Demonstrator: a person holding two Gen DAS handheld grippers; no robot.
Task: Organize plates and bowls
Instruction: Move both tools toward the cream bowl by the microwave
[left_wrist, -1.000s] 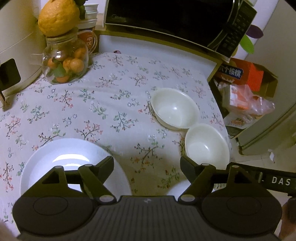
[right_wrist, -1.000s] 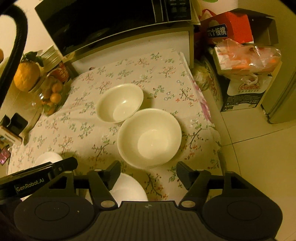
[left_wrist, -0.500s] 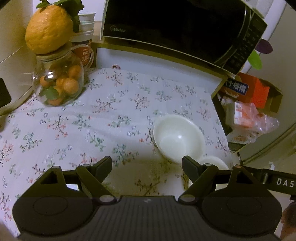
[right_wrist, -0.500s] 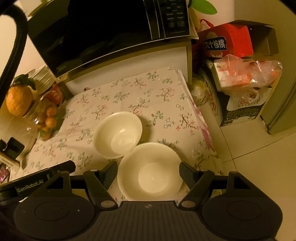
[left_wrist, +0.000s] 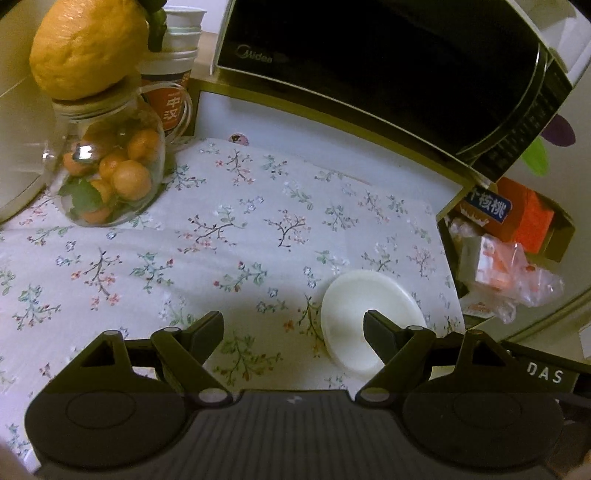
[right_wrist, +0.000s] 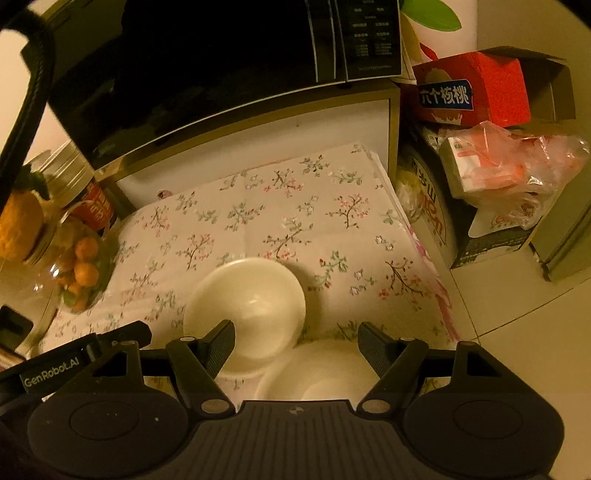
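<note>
Nearest us, both tongs stand wide and hold nothing. The right gripper (right_wrist: 295, 345) hangs over two white bowls: the near bowl (right_wrist: 325, 373) lies low between its fingers, half hidden by the gripper body, and the far bowl (right_wrist: 245, 312) sits just beyond, touching or almost touching it, with the left finger (right_wrist: 219, 345) crossing its rim in the picture. The left gripper (left_wrist: 293, 339) hovers over bare floral cloth (left_wrist: 236, 236), with that far bowl (left_wrist: 369, 317) behind its right finger.

We judge the step in hand to be taking one bowl to nest it in the other. To do it well, we pick one rim, straddle its wall with one finger inside and one outside, and close gently, since glazed ware slips. We lift straight up before crossing over. Further back stand a jar (left_wrist: 107, 173) of small oranges and a microwave (left_wrist: 388, 66); we keep clear of both.
</note>
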